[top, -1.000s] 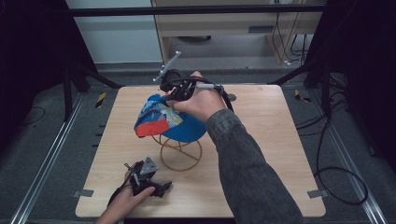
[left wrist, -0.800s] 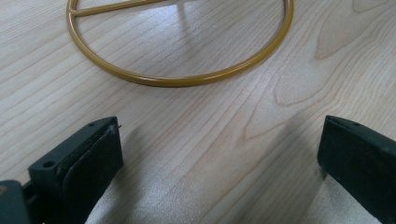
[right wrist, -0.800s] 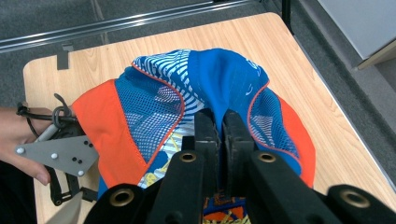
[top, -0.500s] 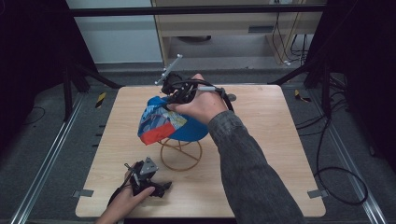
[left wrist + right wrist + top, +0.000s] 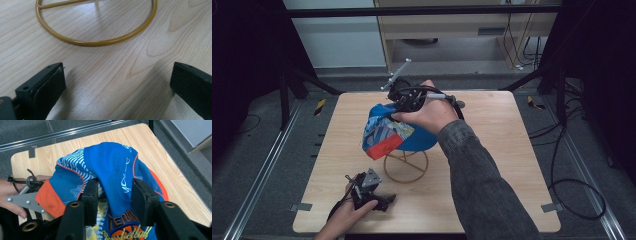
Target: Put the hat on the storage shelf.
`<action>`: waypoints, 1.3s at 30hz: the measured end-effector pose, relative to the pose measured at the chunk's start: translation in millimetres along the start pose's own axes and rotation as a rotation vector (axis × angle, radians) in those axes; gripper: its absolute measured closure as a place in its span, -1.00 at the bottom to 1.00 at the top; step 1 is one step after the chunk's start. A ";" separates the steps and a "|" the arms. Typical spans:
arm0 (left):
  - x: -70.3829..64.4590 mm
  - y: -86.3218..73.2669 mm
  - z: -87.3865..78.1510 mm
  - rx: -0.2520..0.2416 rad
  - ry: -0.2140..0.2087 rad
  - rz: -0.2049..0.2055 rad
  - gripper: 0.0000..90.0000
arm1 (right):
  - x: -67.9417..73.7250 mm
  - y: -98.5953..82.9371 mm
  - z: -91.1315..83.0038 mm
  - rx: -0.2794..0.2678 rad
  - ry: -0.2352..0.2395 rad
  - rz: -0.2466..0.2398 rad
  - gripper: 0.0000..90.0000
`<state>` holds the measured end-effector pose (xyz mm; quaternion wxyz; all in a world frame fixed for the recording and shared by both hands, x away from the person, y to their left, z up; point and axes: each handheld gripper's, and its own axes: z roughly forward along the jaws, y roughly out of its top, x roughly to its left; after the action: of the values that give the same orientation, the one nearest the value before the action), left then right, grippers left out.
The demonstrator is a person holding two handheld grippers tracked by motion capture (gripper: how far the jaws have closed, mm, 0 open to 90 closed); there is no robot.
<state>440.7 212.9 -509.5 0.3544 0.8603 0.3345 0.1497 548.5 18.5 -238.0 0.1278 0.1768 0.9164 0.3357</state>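
A blue cap [image 5: 398, 131] with an orange brim and white-striped mesh sits atop a gold wire stand [image 5: 405, 167] in the middle of the table. My right gripper [image 5: 402, 99] comes down on the cap's far side; its jaws are closed on a fold of the blue crown [image 5: 113, 185]. My left gripper [image 5: 371, 192] rests low on the table near the front edge, open, with bare wood between its jaws [image 5: 117, 82]. The stand's gold ring base [image 5: 97, 42] lies just ahead of it.
The wooden table [image 5: 512, 150] has bare surface on the right and left sides. A small dark disc [image 5: 460, 104] lies behind the right hand. Metal rails [image 5: 267, 165] and cables [image 5: 572, 185] run along the floor beside the table. A cabinet stands beyond the far edge.
The right gripper has shifted the cap slightly, turning its orange brim further toward the front left over the stand. The left gripper has stayed still.
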 end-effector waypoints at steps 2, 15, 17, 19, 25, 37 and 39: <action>0.0 0.0 0.0 0.000 0.000 0.000 -1.00 | 0.1 -0.4 -0.2 0.002 -0.001 0.003 0.16; 0.0 0.0 0.0 0.000 0.000 0.000 -1.00 | 2.5 -9.7 -7.4 -0.021 -0.023 0.009 -0.43; 0.0 0.0 0.0 0.000 0.000 0.000 -1.00 | 3.2 -10.8 -9.0 -0.024 -0.025 0.010 -0.53; 0.0 0.0 0.0 0.000 0.000 0.000 -1.00 | 3.3 -12.1 -10.0 -0.025 -0.027 0.016 -0.60; -0.2 0.0 0.0 0.000 -0.001 0.001 -1.00 | 2.9 -16.6 -12.3 -0.024 -0.031 0.025 -0.73; -1.6 0.0 0.1 -0.001 -0.008 0.005 -1.00 | 4.7 -24.3 -21.9 -0.044 -0.081 0.036 -0.88; -1.7 0.0 0.1 -0.002 -0.007 0.005 -1.00 | 5.6 -26.9 -25.4 -0.051 -0.088 0.032 -0.87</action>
<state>439.5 211.7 -509.7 0.3559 0.8614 0.3308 0.1478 528.1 -12.8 -237.6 0.1668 0.2028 0.8981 0.3527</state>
